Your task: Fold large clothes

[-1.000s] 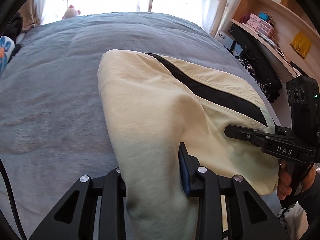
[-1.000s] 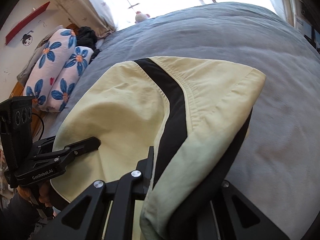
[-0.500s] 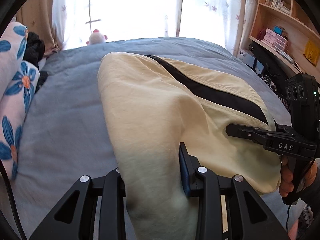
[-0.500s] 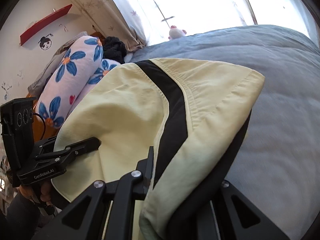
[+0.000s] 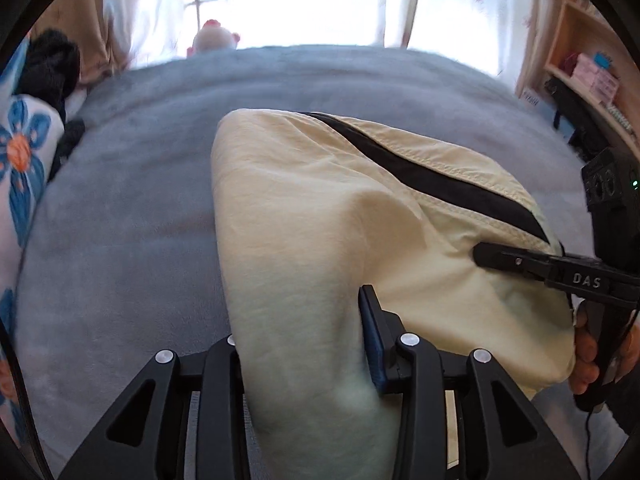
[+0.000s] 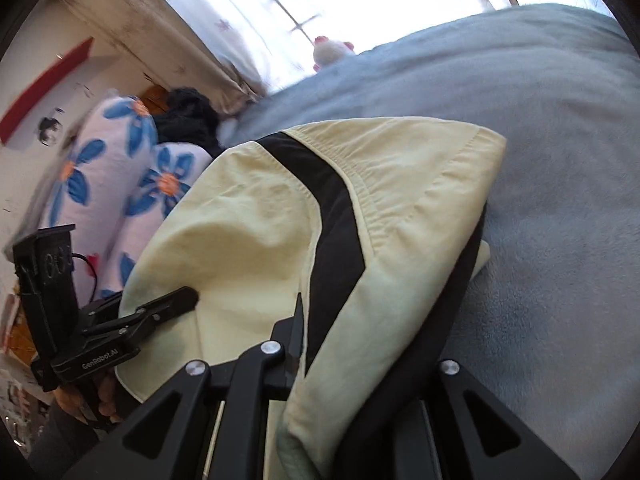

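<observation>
A pale yellow garment (image 5: 320,216) with a black stripe (image 5: 432,176) is folded and held over the grey-blue bed (image 5: 120,220). My left gripper (image 5: 304,344) is shut on its near edge; it also shows in the right wrist view (image 6: 168,304). My right gripper (image 6: 360,344) is shut on the other near corner of the garment (image 6: 400,184), where yellow and black layers bunch between the fingers. It shows in the left wrist view (image 5: 500,258) at the garment's right side. The far folded end hangs out toward the bed.
Flower-print pillows (image 6: 108,168) and a black cloth (image 6: 188,116) lie at the bed's left. A small plush toy (image 5: 212,40) sits at the far edge by the bright window. Wooden shelves (image 5: 592,80) with boxes stand at the right.
Both grippers have moved with the garment and the views have tilted: first up toward the window, now a little down. The far fold now sits lower over the bed. Both grips are unchanged.
</observation>
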